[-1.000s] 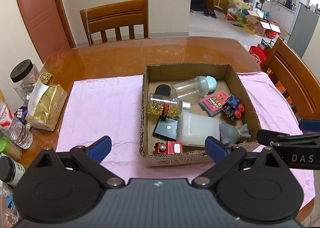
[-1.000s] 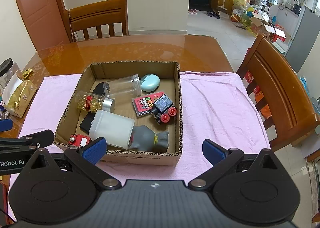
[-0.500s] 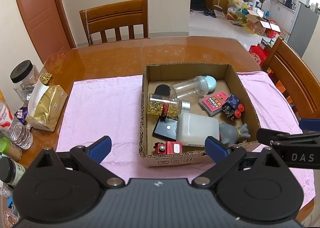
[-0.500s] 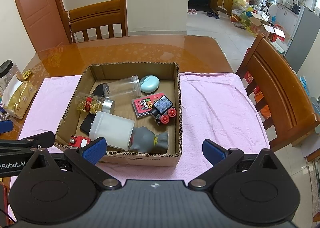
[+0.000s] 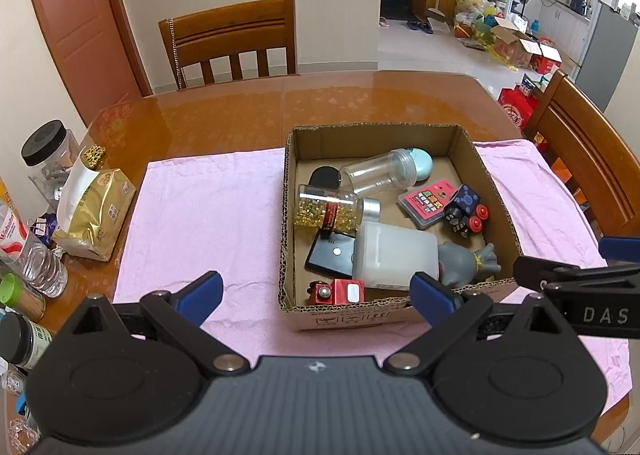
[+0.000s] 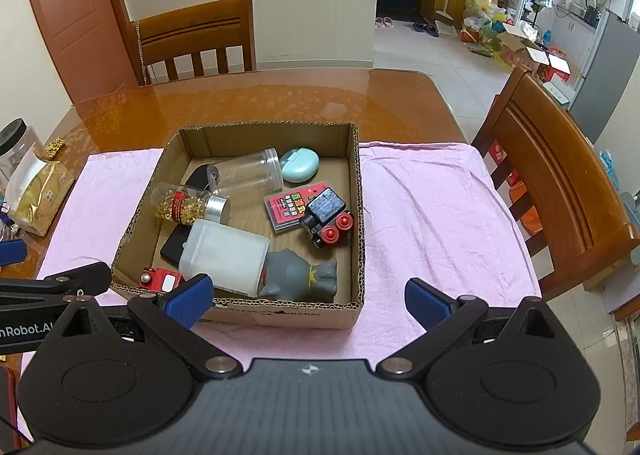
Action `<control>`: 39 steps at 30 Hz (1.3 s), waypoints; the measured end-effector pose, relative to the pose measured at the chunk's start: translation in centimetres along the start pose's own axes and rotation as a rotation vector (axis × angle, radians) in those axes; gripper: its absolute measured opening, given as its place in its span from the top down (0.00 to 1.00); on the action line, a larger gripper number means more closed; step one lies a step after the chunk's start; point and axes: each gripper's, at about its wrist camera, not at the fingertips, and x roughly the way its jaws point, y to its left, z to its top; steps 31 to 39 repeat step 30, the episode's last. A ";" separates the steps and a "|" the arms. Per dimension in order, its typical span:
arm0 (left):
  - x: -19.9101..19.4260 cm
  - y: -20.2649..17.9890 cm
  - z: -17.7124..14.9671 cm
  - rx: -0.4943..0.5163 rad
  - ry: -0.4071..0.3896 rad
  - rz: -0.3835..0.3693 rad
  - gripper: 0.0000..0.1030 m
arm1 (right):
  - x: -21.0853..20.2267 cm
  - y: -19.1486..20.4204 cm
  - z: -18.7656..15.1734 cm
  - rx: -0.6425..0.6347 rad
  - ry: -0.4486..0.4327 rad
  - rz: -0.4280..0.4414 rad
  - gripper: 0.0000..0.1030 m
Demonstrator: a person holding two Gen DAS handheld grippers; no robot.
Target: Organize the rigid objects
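A cardboard box [image 5: 494, 183] [image 6: 358, 215] sits on a pink cloth [image 5: 208, 211] [image 6: 432, 215]. It holds a clear jar [image 5: 376, 173] [image 6: 248, 175], a bottle of yellow capsules [image 5: 326, 209] [image 6: 182, 205], a white container [image 5: 394, 255] [image 6: 224, 255], a grey figure [image 5: 466, 259] [image 6: 298, 275], a toy train [image 5: 464, 211] [image 6: 326, 217], a pink card box [image 5: 428, 201] [image 6: 288, 207], a teal case [image 6: 300, 164], a black device [image 5: 330, 255] and a small red toy [image 5: 338, 291] [image 6: 160, 279]. My left gripper [image 5: 316, 293] and right gripper [image 6: 308, 299] are open and empty, in front of the box's near wall.
A gold bag [image 5: 94, 211], jars and bottles [image 5: 28, 255] stand at the table's left edge. Wooden chairs stand behind [image 5: 232, 39] and to the right [image 6: 560, 183] of the table. The right gripper's body shows in the left wrist view [image 5: 580, 295].
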 end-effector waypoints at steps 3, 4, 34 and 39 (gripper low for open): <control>0.0 0.0 0.0 0.001 -0.001 0.001 0.04 | 0.0 0.0 0.0 0.001 -0.001 -0.001 0.00; 0.0 0.0 0.0 0.000 0.001 0.001 0.04 | -0.1 0.0 0.0 0.001 -0.001 -0.002 0.00; -0.3 0.1 0.1 0.004 0.001 0.001 0.04 | -0.3 0.0 -0.1 0.004 -0.003 -0.001 0.00; -0.3 0.1 0.1 0.004 0.001 0.001 0.04 | -0.3 0.0 -0.1 0.004 -0.003 -0.001 0.00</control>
